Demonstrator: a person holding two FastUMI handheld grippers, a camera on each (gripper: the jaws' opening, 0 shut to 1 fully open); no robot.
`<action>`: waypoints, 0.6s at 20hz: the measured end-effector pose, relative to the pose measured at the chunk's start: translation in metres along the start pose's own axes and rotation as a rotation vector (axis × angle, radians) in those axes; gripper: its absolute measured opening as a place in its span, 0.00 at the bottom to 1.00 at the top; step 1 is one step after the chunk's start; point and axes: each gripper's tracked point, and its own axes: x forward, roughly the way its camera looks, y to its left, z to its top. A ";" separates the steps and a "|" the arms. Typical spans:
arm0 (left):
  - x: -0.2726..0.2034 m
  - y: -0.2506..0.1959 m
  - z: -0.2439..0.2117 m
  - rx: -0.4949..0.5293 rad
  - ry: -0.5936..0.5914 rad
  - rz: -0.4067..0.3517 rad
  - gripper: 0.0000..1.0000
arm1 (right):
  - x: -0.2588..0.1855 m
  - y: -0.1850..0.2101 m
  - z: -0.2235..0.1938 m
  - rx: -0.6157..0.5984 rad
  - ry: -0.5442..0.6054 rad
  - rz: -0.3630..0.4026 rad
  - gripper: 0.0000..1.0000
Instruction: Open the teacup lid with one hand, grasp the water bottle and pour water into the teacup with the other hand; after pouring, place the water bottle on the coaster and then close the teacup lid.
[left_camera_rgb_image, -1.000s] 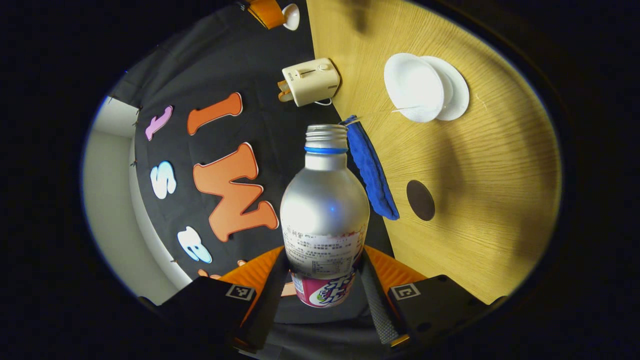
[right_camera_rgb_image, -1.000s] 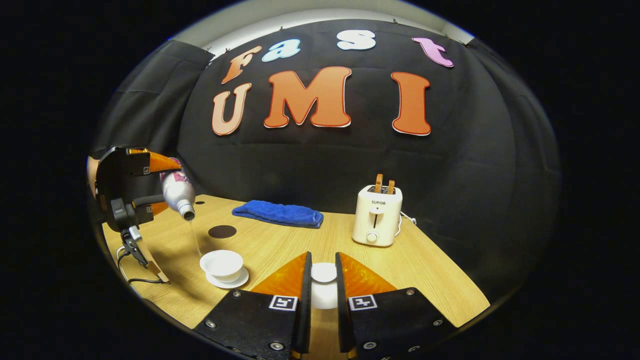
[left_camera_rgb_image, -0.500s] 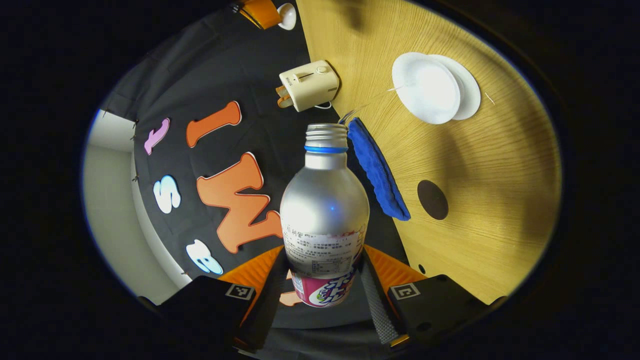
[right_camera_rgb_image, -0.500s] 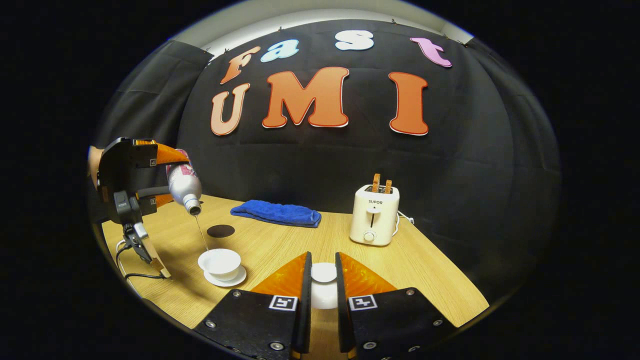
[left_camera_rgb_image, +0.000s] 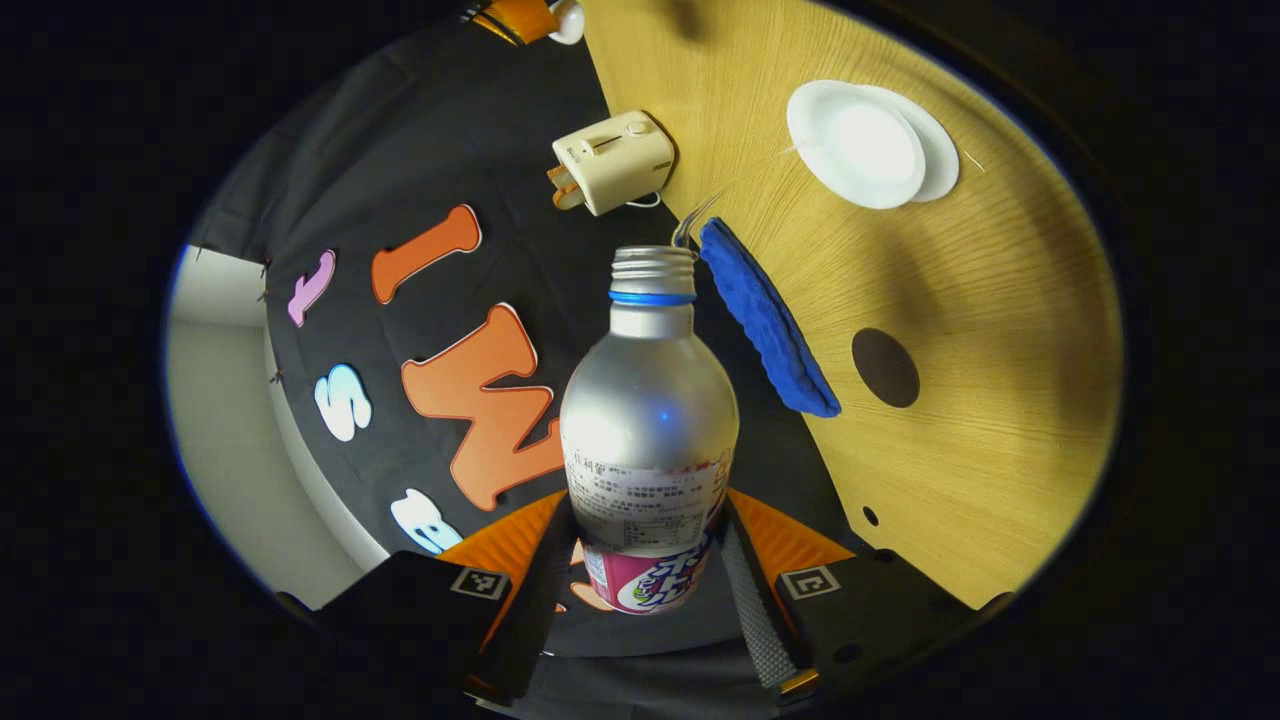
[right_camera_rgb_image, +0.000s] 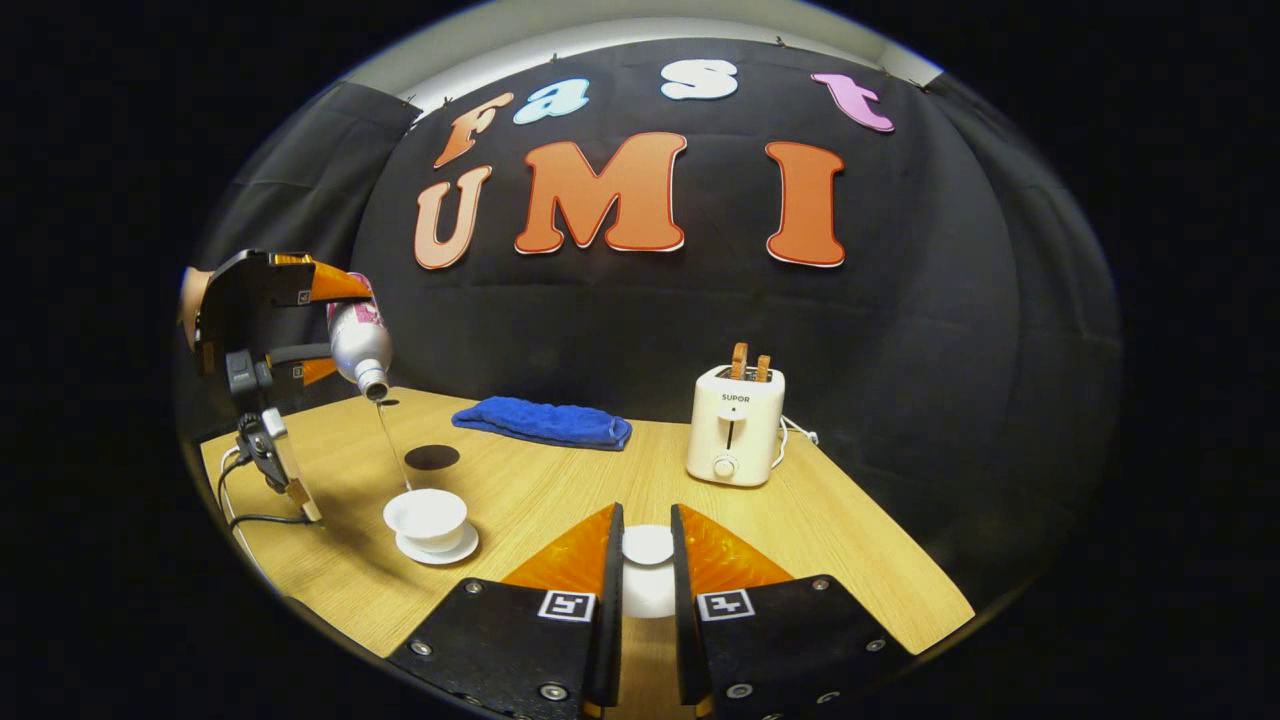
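Lifted a little higher than a second ago, the left gripper (right_camera_rgb_image: 335, 335) clamps the smooth, likely slippery silver aluminium water bottle (left_camera_rgb_image: 648, 420) low around its label, tilted above the fragile white porcelain teacup (right_camera_rgb_image: 426, 515), while the right gripper (right_camera_rgb_image: 646, 560) pinches the white lid (right_camera_rgb_image: 648, 545).

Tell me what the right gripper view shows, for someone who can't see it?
A tilted bottle in the far gripper pours a thin stream of water into a white teacup on a wooden table. Up close, another gripper holds the cup's white lid. Behind sit a blue cloth and a toaster.
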 end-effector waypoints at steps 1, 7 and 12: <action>0.001 0.000 -0.002 0.004 0.002 -0.003 0.80 | -0.001 -0.002 0.000 0.002 -0.001 -0.001 0.23; 0.002 0.011 0.001 0.050 -0.005 0.008 0.80 | -0.002 -0.004 -0.003 0.001 0.001 0.000 0.23; 0.008 -0.001 0.007 0.111 -0.008 -0.011 0.83 | -0.001 -0.003 -0.014 -0.003 0.017 0.009 0.23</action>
